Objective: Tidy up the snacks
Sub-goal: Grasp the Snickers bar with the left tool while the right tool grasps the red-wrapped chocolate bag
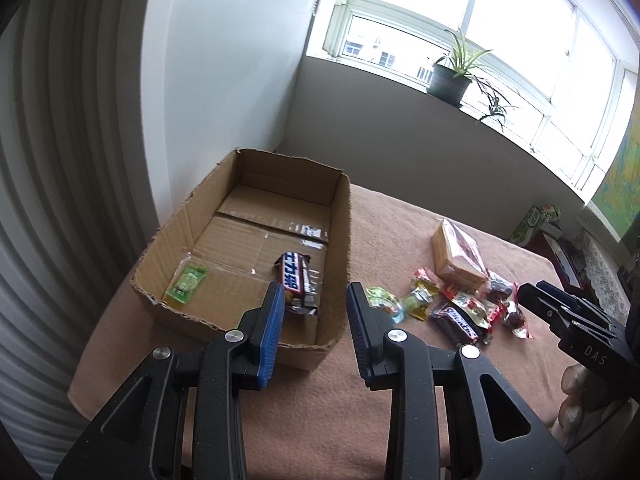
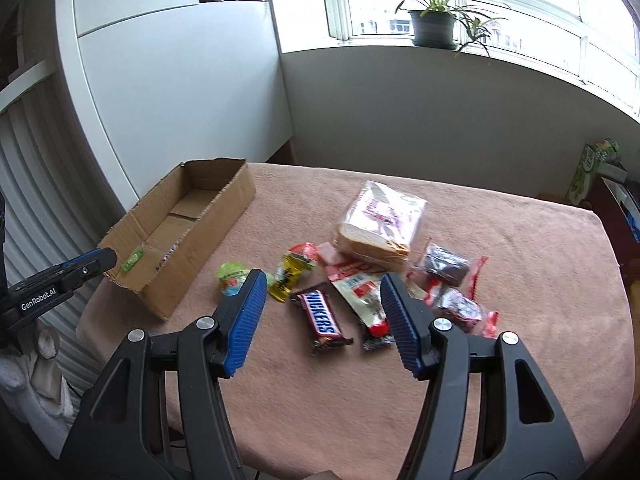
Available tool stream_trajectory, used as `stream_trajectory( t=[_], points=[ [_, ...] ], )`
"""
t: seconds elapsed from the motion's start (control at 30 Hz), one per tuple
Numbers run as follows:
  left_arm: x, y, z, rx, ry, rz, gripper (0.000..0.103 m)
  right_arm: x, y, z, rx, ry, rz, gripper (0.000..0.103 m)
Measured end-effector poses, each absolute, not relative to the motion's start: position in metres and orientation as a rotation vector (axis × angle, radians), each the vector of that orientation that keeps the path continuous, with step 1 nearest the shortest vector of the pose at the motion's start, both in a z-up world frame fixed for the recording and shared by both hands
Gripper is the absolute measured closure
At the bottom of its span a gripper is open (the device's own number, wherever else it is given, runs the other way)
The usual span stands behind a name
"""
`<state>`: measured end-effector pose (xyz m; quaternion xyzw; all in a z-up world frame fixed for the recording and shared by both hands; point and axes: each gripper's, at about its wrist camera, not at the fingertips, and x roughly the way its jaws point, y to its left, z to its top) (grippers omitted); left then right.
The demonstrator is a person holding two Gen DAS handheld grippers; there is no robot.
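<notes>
An open cardboard box (image 1: 340,240) (image 2: 224,200) stands at the table's left side. Inside it lie a Snickers bar (image 1: 298,280) and a small green packet (image 1: 186,288) (image 2: 132,260). My left gripper (image 1: 316,300) hangs open over the box's near right corner, nothing between its blue pads. To the right, loose snacks lie in a pile: another Snickers bar (image 2: 322,316) (image 1: 460,320), a white and red wrapper (image 2: 360,292), a yellow candy (image 2: 286,276), a green candy (image 2: 232,274), dark wrapped cakes (image 2: 444,266) and bagged sliced bread (image 2: 380,220) (image 1: 458,256). My right gripper (image 2: 324,280) is open and empty above the pile.
The table wears a pink cloth (image 2: 480,380). A white cabinet (image 2: 180,80) stands behind the box. A potted plant (image 2: 434,26) sits on the windowsill. A green carton (image 2: 592,168) and clutter lie past the table's far right edge.
</notes>
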<state>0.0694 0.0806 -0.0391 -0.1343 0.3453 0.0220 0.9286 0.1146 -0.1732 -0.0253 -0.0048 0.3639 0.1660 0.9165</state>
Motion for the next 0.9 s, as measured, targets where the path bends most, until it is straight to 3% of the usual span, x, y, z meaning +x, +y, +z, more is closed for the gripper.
stream_trajectory(
  t=[0.13, 0.2, 0.27, 0.9],
  points=[
    [0.072, 0.054, -0.044, -0.258, 0.73, -0.01, 0.069, 0.113, -0.211, -0.033, -0.027, 0.761, 0.265, 0.04],
    [0.074, 0.041, -0.047, -0.248, 0.741, -0.038, 0.055, 0.116, -0.229, -0.038, -0.023, 0.775, 0.241, 0.034],
    [0.077, 0.027, -0.05, -0.247, 0.752, -0.071, 0.051, 0.12, -0.246, -0.044, -0.004, 0.788, 0.223, 0.033],
    [0.12, -0.061, -0.097, -0.241, 0.926, -0.208, 0.05, 0.179, -0.266, -0.099, -0.119, 0.914, 0.327, 0.033]
  ],
)
